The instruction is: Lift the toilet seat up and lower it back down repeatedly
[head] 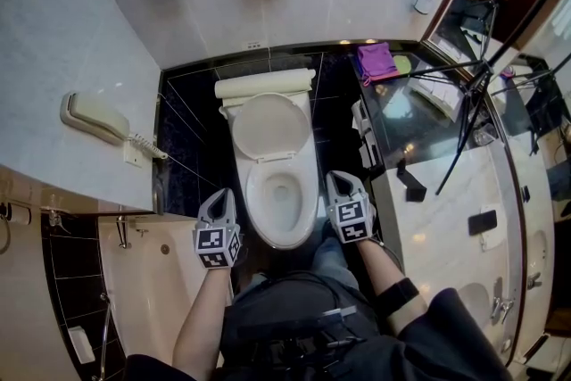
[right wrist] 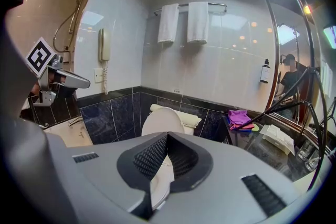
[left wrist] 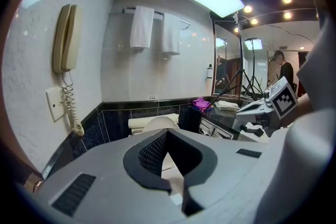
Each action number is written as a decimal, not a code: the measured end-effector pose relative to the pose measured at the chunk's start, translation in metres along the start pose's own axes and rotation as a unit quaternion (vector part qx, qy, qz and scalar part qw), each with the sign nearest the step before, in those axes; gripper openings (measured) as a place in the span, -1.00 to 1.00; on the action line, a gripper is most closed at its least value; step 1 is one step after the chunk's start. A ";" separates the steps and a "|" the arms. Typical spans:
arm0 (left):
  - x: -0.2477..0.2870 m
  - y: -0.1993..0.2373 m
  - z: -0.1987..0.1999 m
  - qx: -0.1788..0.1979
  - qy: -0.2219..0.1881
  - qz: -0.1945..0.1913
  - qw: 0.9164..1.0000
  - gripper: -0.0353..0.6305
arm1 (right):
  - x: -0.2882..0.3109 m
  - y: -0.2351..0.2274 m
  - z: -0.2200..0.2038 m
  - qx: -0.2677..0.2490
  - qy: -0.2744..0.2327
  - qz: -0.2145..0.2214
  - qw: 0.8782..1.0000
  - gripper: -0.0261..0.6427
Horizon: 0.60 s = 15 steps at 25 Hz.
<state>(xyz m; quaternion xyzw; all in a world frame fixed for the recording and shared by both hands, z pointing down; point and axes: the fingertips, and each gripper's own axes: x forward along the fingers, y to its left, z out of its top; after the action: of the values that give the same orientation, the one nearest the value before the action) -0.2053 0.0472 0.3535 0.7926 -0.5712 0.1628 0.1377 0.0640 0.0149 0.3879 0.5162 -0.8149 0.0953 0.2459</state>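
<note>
The right gripper (right wrist: pixel 167 135) fills the near edge, its jaws closed tip to tip with nothing gripped; only a strip of white toilet rim shows through the gap behind the tips. Just beyond stands the toilet (right wrist: pixel 163 122), its lid upright against the cistern in front of dark tiles. Two white towels (right wrist: pixel 182 22) hang from a rail on the far wall, a wall phone (right wrist: pixel 104 45) hangs to the left above the left gripper (right wrist: pixel 92 82), and a purple cloth (right wrist: pixel 239 117) lies on the dark counter (right wrist: pixel 262 152) to the right.
</note>
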 end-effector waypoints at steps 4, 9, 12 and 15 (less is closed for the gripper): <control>0.004 -0.003 -0.003 0.003 0.002 -0.005 1.000 -0.89 | 0.004 -0.006 -0.003 -0.002 0.009 -0.012 1.000 -0.87; 0.012 -0.010 -0.007 0.015 -0.002 -0.013 1.000 -0.89 | 0.012 -0.015 -0.014 0.006 0.021 -0.019 1.000 -0.72; 0.022 -0.014 -0.012 0.019 -0.007 -0.011 1.000 -0.89 | 0.022 -0.020 -0.026 0.010 0.031 -0.013 0.999 -0.62; 0.024 -0.020 -0.030 0.027 0.002 -0.010 1.000 -0.89 | 0.029 -0.016 -0.055 0.031 0.049 -0.003 0.998 -0.58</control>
<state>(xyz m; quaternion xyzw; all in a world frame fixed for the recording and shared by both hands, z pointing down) -0.1825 0.0446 0.3900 0.8013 -0.5584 0.1784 0.1193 0.0846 0.0071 0.4478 0.5208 -0.7967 0.1450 0.2702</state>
